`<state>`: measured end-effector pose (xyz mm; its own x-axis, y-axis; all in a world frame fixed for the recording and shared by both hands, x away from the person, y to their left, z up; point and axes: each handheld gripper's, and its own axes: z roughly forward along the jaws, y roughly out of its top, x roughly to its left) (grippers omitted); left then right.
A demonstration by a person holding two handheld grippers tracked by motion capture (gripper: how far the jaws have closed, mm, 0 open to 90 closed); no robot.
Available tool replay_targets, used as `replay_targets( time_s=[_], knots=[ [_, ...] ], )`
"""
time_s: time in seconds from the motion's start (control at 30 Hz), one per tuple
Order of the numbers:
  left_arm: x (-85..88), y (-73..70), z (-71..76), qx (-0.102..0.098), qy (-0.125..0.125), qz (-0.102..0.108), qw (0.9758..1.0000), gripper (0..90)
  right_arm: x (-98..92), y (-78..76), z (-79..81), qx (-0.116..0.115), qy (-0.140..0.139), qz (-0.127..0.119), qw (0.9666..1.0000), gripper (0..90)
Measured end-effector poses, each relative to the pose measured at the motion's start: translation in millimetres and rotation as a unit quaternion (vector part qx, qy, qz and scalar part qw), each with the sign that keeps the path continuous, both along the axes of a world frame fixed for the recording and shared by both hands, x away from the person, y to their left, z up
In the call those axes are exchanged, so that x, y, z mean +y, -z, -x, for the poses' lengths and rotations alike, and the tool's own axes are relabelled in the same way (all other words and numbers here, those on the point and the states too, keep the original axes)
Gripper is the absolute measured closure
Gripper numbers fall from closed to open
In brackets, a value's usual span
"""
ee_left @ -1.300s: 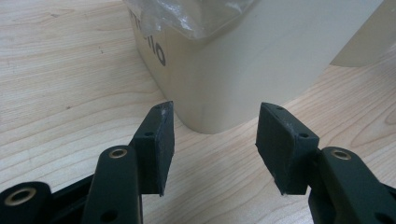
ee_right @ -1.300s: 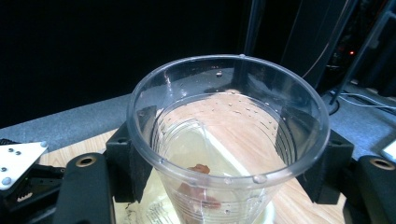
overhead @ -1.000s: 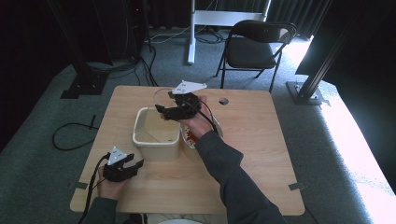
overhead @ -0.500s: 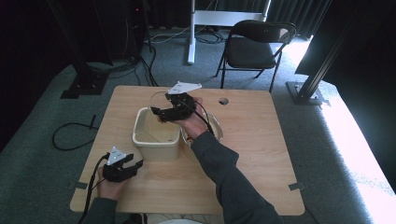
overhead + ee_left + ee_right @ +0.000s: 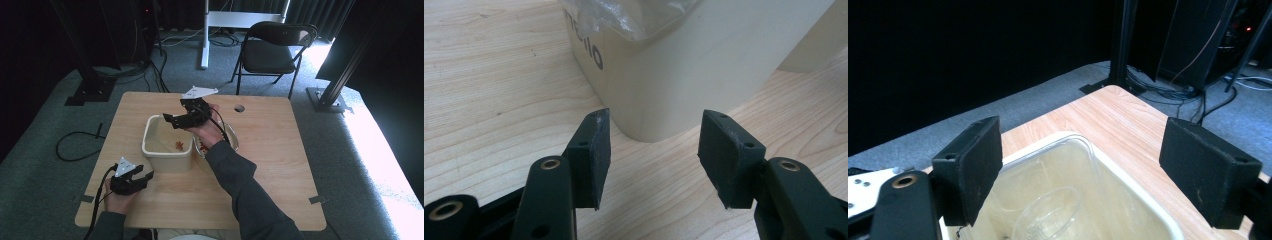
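A cream plastic bin (image 5: 167, 145) with rounded corners and a clear film liner stands near the middle of the pale wood-grain tabletop (image 5: 280, 170). A small reddish-brown scrap (image 5: 179, 145) lies on the bin's floor. Just beside the bin's right wall sits a clear round container (image 5: 227, 142), partly hidden by the right forearm.

The right tongs (image 5: 172, 120) hang over the bin's far rim, their matte black blocky pads wide apart with nothing between them; they have just been opening, and a second ago they were nearly closed at about the same spot over the bin. The left tongs (image 5: 141, 178) rest low on the tabletop near the bin's near left corner, spread wide and empty, unchanged from the earlier frames.
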<state>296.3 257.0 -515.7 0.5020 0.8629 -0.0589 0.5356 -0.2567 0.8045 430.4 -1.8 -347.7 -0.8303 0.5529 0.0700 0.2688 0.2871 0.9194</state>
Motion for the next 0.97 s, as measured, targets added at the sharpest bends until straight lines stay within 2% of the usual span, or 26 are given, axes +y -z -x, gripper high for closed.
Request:
replay_targets(
  time_s=[0.17,0.43,0.5,0.53,0.57,0.6,0.63,0.7,0.77,0.8,0.83,0.97],
  knots=[
    [0.1,0.0,0.2,0.0,0.0,0.0,1.0,47.8,-4.9,-2.9,2.2,-0.004,0.002,0.003,1.0,16.9],
    [-0.1,0.3,0.4,0.0,-0.001,0.001,1.0,47.8,-34.8,-9.4,13.2,-0.026,0.016,0.001,0.9995,17.7],
    [-0.4,0.4,0.2,0.0,-0.001,0.0,1.0,47.8,-52.2,-8.4,18.2,-0.031,0.028,0.001,0.9991,18.0],
    [-0.6,0.5,-0.1,0.001,0.0,-0.002,1.0,47.8,-52.2,-8.4,18.2,-0.031,0.028,0.001,0.9991,18.0],
    [-1.2,0.6,-0.1,0.001,0.001,-0.002,1.0,47.7,-65.3,-6.3,21.2,-0.033,0.037,-0.001,0.9988,18.1],
    [-1.2,0.6,-0.1,0.001,0.001,-0.002,1.0,47.7,-65.3,-6.3,21.2,-0.033,0.037,-0.001,0.9988,18.1],
    [-1.3,0.5,0.0,0.001,0.001,-0.002,1.0,47.8,-79.5,-2.8,24.7,-0.038,0.046,0.001,0.9982,18.8],
    [-1.6,1.4,-0.7,0.003,0.0,-0.001,1.0,47.8,-94.0,1.7,27.6,-0.046,0.065,0.01,0.9968,19.4],
    [-2.8,1.8,-1.2,0.003,0.002,-0.003,1.0,47.8,-107.5,6.5,30.6,-0.05,0.085,0.018,0.995,19.6],
    [-2.8,1.8,-1.2,0.003,0.002,-0.003,1.0,47.8,-107.5,6.5,30.6,-0.05,0.085,0.018,0.995,19.6],
    [-3.6,2.1,-1.2,0.003,0.002,-0.004,1.0,47.7,-119.6,11.3,33.6,-0.053,0.096,0.023,0.9937,19.6],
    [-4.0,2.5,-1.5,0.005,0.003,-0.004,1.0,47.7,-142.8,23.7,39.4,-0.056,0.119,0.039,0.9906,19.6]
  ],
)
